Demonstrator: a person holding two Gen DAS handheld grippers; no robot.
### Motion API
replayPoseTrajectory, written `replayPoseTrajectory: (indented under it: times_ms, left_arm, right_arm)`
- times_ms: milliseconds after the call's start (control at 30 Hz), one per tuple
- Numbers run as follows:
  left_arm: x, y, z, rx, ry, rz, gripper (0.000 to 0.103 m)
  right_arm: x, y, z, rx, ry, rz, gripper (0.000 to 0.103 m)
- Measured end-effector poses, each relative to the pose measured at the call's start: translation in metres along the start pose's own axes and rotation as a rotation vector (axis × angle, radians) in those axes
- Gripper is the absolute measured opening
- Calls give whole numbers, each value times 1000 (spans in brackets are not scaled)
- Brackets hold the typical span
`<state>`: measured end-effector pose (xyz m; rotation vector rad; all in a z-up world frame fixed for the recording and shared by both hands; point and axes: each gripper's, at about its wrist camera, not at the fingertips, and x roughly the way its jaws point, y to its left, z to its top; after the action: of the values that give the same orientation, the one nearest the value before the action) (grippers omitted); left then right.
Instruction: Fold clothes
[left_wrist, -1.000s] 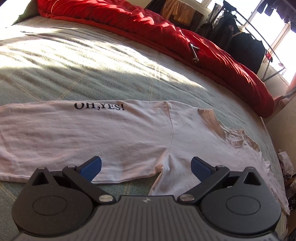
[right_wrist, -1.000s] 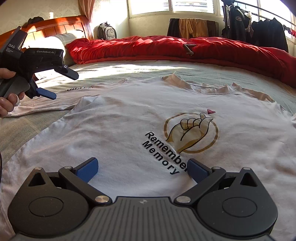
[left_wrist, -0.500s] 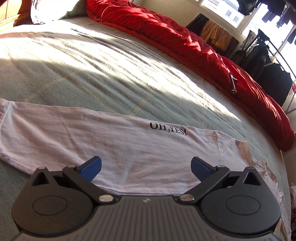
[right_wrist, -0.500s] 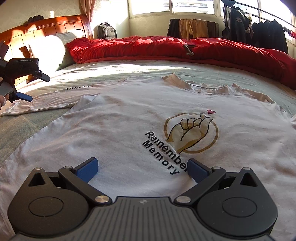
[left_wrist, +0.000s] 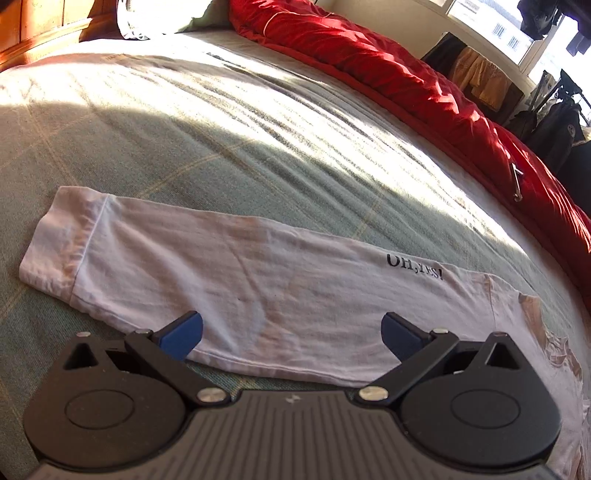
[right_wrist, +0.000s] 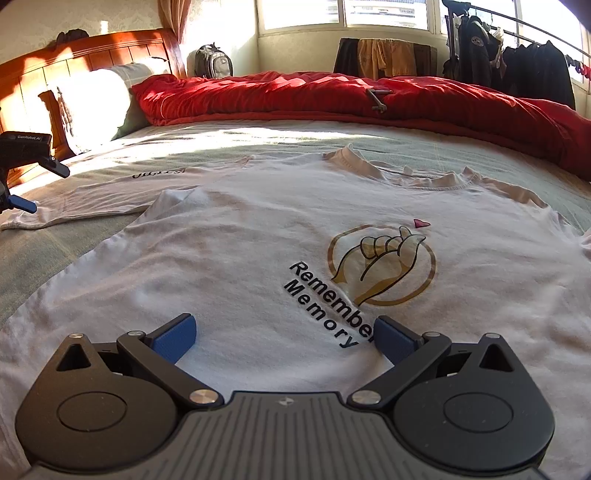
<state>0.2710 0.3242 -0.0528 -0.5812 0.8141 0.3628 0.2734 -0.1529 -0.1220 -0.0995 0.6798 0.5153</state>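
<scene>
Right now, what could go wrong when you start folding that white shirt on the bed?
The left gripper is open above the long sleeve, so it might pinch the green bedsheet along with it. The right gripper hovers open over the shirt and holds nothing, so a pull on the sleeve could drag the shirt crooked. The collar already looks rumpled.

the left gripper (left_wrist: 291, 334) is hovering low with its blue-padded fingers (left_wrist: 181, 334) spread wide, gripping nothing. the right gripper (right_wrist: 283, 338) is sitting low too, jaws equally wide apart and empty. from the right wrist view, the left gripper (right_wrist: 22, 184) is showing far off to the left side.
</scene>
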Motion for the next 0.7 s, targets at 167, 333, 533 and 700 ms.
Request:
replayPoseTrajectory:
  times_ms: [167, 333, 533, 700]
  left_arm:
    - [21, 25, 4, -36, 24, 122, 102]
    - [-10, 68, -5, -165, -27, 58, 102]
    - [-35, 55, 14, -111, -115, 74, 102]
    - [-1, 37, 16, -84, -38, 95, 102]
  right_arm:
    - [-2, 2, 2, -7, 11, -13, 103]
    - [-4, 2, 2, -8, 14, -8, 103]
    - [-4, 3, 0, -13, 11, -15, 103]
    - [-3, 4, 0, -15, 13, -16, 103]
